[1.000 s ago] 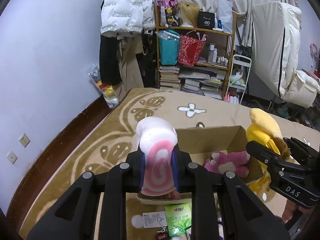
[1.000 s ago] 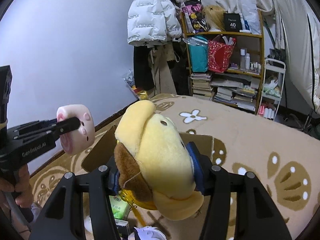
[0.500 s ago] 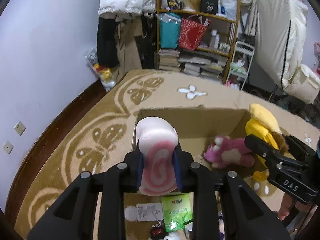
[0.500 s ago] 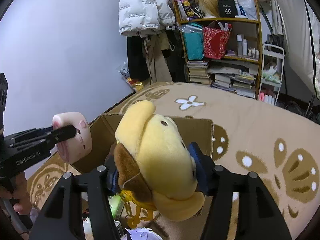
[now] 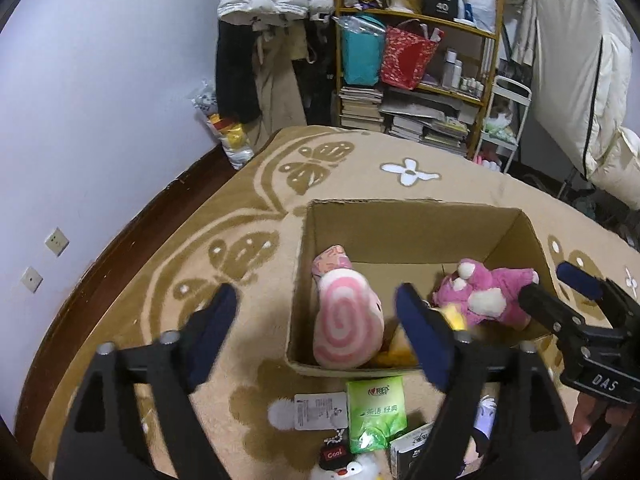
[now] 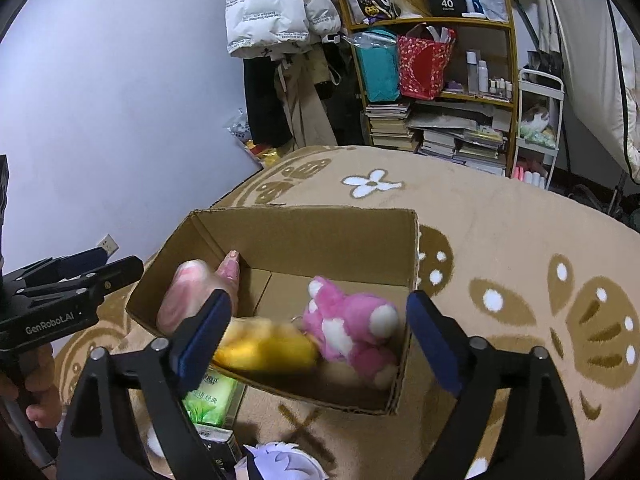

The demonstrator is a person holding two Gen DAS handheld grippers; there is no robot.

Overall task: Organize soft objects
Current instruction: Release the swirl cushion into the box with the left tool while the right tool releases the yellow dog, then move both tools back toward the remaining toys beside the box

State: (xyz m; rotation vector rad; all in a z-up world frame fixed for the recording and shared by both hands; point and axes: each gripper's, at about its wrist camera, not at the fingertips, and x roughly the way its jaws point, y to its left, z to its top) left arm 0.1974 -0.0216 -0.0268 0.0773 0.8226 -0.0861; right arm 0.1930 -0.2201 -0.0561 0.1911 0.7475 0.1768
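Observation:
An open cardboard box [image 5: 412, 205] stands on the rug; it also shows in the right wrist view [image 6: 304, 216]. Inside lie a pink swirl plush [image 5: 346, 324], a pink bear plush [image 5: 486, 294] and a yellow dog plush [image 6: 266, 346]. The swirl plush [image 6: 188, 292] and the bear [image 6: 352, 320] show in the right wrist view too. My left gripper [image 5: 316, 320] is open and empty above the box's near left corner. My right gripper [image 6: 320, 328] is open and empty above the box's near side.
A green tissue pack [image 5: 376, 412], a paper tag [image 5: 316, 410] and small toys lie on the patterned rug [image 5: 248, 216] in front of the box. A bookshelf [image 5: 420, 80], hanging coats [image 5: 272, 8] and a purple wall [image 5: 100, 80] stand behind.
Both grippers opened. The swirl plush dropped from the left gripper into the box, and the yellow dog plush dropped from the right gripper into the box. Both views tilted down over the box.

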